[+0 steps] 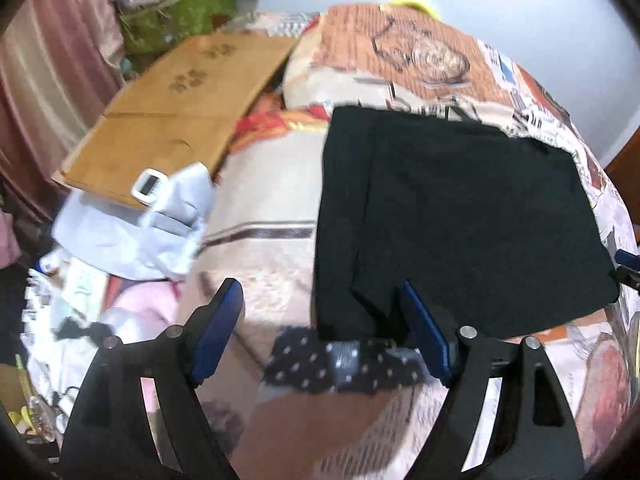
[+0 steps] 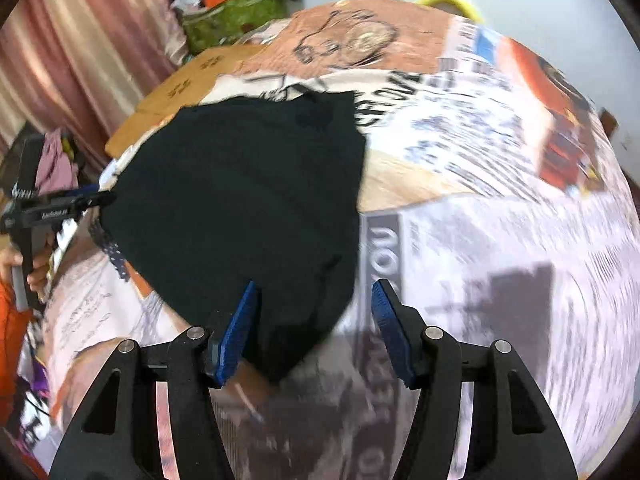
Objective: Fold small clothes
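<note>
The black garment (image 1: pixel 460 216) lies flat on the printed bedspread (image 1: pixel 272 280), already folded to a neat rectangle, its near edge over a dotted cloth (image 1: pixel 340 364). Both the left gripper (image 1: pixel 320 334) and right gripper (image 2: pixel 316 332) hang jaws apart at its near corners, nothing pinched. Looks like between folds, so next they'd need to bite those corners and flip them to the far edge.

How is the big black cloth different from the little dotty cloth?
The plain black folded garment is much bigger than the dark white-dotted fabric piece. The black one has no pattern; the dotted one has a grey band. The black one lies on top, covering part of the dotted one. Both rest on the printed bedspread.
</note>
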A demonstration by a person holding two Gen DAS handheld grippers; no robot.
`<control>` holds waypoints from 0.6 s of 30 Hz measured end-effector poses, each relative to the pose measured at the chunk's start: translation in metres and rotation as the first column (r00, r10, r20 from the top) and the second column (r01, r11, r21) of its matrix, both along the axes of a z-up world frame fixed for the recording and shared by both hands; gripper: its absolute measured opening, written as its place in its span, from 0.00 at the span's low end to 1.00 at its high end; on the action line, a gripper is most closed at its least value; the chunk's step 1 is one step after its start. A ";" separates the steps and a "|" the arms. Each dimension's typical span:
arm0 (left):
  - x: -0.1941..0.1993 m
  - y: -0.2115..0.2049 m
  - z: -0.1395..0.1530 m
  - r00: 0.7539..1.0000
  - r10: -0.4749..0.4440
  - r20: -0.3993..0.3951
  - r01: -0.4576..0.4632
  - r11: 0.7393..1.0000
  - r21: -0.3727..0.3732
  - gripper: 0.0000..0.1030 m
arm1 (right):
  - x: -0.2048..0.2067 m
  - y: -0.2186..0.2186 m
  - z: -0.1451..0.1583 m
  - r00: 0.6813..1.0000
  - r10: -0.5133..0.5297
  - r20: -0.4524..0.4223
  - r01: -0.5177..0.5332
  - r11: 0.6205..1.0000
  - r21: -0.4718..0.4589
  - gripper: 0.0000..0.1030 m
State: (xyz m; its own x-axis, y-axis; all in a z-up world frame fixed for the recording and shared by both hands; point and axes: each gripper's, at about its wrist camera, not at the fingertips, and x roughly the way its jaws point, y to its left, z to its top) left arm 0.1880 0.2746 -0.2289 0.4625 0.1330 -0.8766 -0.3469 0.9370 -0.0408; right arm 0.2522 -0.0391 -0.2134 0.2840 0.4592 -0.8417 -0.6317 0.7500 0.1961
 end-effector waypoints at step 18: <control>-0.114 -0.154 0.245 0.784 -0.214 0.582 0.107 0.971 0.213 0.78 | -0.141 -0.021 0.192 0.856 -0.096 0.509 -0.128 0.913 0.387 0.54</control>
